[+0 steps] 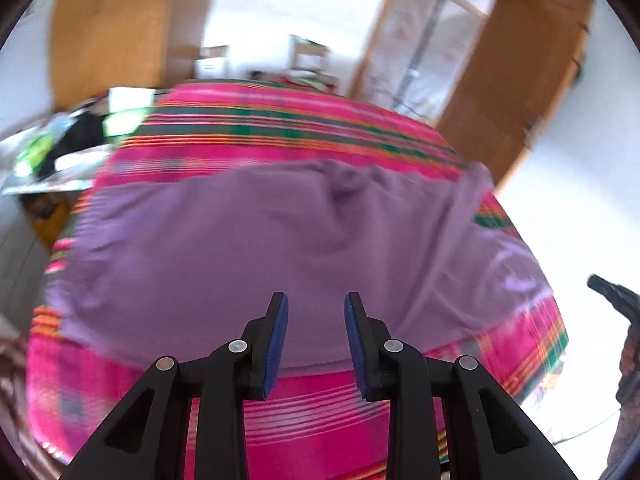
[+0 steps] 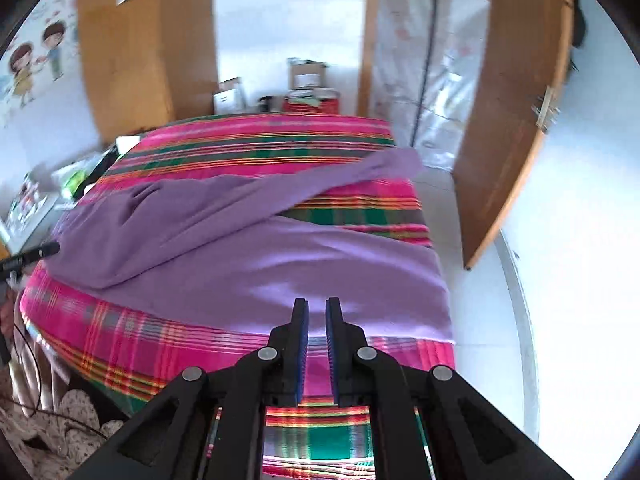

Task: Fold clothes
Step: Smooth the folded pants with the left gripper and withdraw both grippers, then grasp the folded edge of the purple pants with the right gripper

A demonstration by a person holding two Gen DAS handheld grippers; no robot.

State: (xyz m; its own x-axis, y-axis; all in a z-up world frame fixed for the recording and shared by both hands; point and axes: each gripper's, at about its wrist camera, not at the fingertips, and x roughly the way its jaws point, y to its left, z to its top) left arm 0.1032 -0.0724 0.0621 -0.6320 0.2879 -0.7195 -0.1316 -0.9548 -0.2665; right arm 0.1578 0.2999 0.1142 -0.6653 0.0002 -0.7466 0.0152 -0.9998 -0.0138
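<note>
A purple garment (image 1: 256,248) lies spread on a table covered with a pink, green and orange plaid cloth (image 1: 304,120). In the right wrist view the garment (image 2: 288,264) has one long part folded diagonally across it toward the far right corner. My left gripper (image 1: 316,304) hovers above the garment's near edge, open and empty. My right gripper (image 2: 317,308) hovers above the garment's near right edge, its blue pads a narrow gap apart with nothing between them. The right gripper's tip (image 1: 612,292) shows at the left view's right edge, and the left gripper's tip (image 2: 36,254) at the right view's left edge.
The plaid cloth (image 2: 256,136) covers the whole table. A cluttered side surface (image 1: 72,140) stands to the left. A wooden door (image 2: 516,120) stands open on the right over white floor tiles (image 2: 476,320). Boxes (image 2: 308,80) sit beyond the far edge.
</note>
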